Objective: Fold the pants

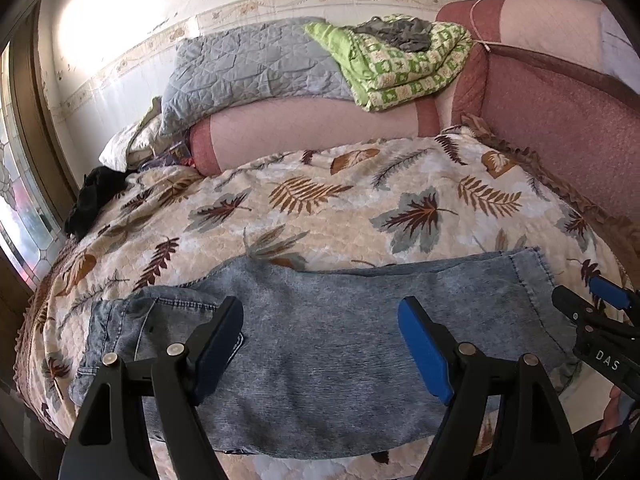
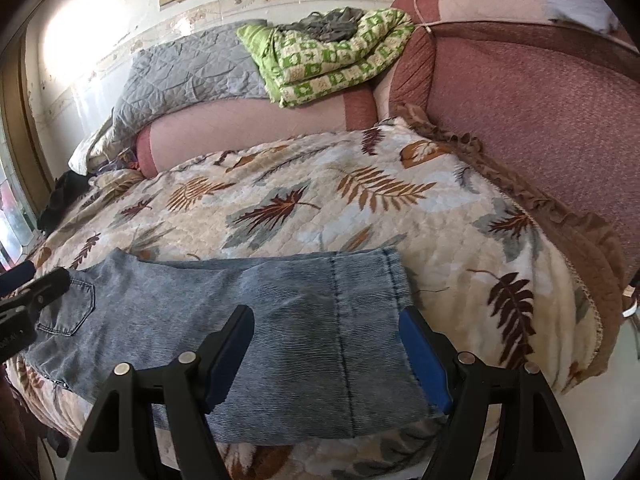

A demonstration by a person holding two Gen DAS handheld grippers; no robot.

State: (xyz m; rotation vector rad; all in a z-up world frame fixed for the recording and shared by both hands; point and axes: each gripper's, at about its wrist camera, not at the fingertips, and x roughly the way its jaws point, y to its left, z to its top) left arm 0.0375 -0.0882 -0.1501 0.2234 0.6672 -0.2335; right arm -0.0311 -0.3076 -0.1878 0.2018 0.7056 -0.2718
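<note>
Light blue denim pants [image 1: 320,344] lie flat across the near edge of the bed, waist and pocket to the left, leg hems to the right. They also show in the right wrist view [image 2: 280,328]. My left gripper [image 1: 320,344] is open and empty, its jaws wide apart above the middle of the pants. My right gripper [image 2: 326,352] is open and empty above the hem end; its right finger [image 2: 424,360] sits at the hem edge. The right gripper also shows at the right edge of the left wrist view [image 1: 592,300].
The bed has a leaf-print quilt [image 1: 340,200]. At the back lie a pink bolster [image 1: 304,128], a grey quilt [image 1: 248,64] and a green folded blanket [image 1: 400,64]. A dark red headboard [image 1: 560,120] is at right. A black cloth [image 1: 92,196] lies at left by the window.
</note>
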